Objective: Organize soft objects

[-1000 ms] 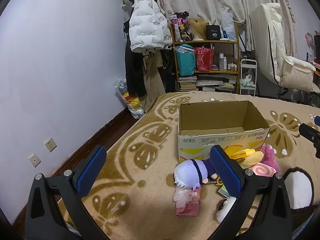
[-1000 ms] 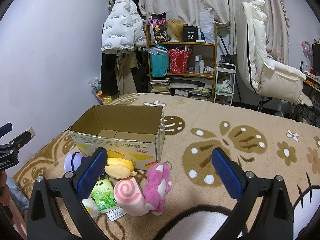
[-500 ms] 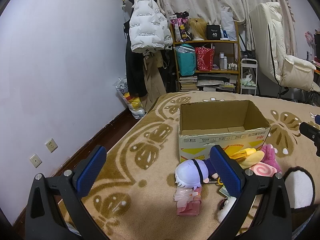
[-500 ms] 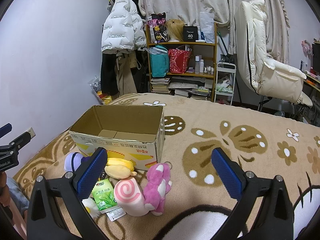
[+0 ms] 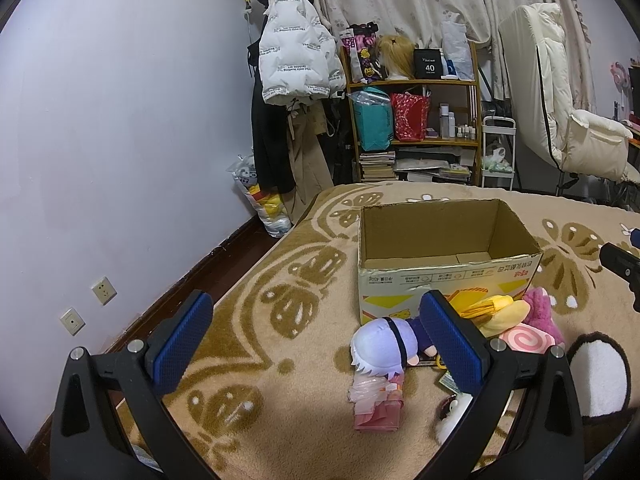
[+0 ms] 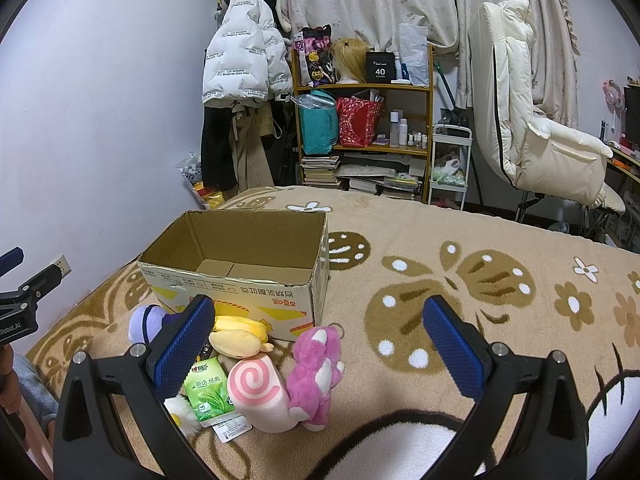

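An open cardboard box (image 5: 448, 276) (image 6: 240, 292) stands empty on the patterned rug. In front of it lie several soft toys: a purple-haired doll (image 5: 384, 346) (image 6: 146, 322), a yellow plush (image 5: 496, 312) (image 6: 240, 338), a pink swirl roll (image 6: 258, 394) (image 5: 524, 338) and a magenta bear (image 6: 316, 372) (image 5: 540, 314). A green tissue pack (image 6: 208, 394) and a pink packet (image 5: 378, 404) lie among them. My left gripper (image 5: 316, 344) is open and empty, above the rug left of the doll. My right gripper (image 6: 318, 352) is open and empty, above the bear.
The beige rug (image 6: 460, 280) covers the floor. A wooden shelf (image 6: 364, 136) with bags and books, hung coats (image 6: 240, 72) and a white recliner (image 6: 532, 136) stand at the back. The wall (image 5: 100, 160) with sockets lies left. A black-and-white rug patch (image 5: 600, 376) lies at lower right.
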The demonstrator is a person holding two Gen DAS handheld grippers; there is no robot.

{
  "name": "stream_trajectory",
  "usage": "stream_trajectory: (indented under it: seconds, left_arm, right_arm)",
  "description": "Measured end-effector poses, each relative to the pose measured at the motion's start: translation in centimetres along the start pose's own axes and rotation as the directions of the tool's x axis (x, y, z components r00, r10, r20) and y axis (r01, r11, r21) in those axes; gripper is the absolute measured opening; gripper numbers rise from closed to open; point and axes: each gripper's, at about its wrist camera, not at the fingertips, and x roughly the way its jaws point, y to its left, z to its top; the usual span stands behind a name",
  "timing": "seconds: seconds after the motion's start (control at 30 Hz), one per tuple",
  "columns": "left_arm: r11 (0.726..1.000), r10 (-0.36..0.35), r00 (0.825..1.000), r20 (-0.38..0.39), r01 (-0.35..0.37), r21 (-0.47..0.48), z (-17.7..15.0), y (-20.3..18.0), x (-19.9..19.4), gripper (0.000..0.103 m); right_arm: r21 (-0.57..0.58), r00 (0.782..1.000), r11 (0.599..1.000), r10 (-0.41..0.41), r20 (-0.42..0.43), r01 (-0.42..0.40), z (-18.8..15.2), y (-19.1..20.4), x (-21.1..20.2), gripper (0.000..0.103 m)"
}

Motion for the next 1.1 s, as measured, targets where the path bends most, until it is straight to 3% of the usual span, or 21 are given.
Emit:
stream_trajectory:
  seconds: [1.1]
  left_arm:
    - [1.0, 0.008, 1.0, -0.009, -0.008, 0.011, -0.26, 0.04, 0.23, 0.102]
  right_arm:
    - [0.0, 1.0, 1.0, 0.0, -0.001, 0.0, -0.05, 0.04, 0.08, 0.103]
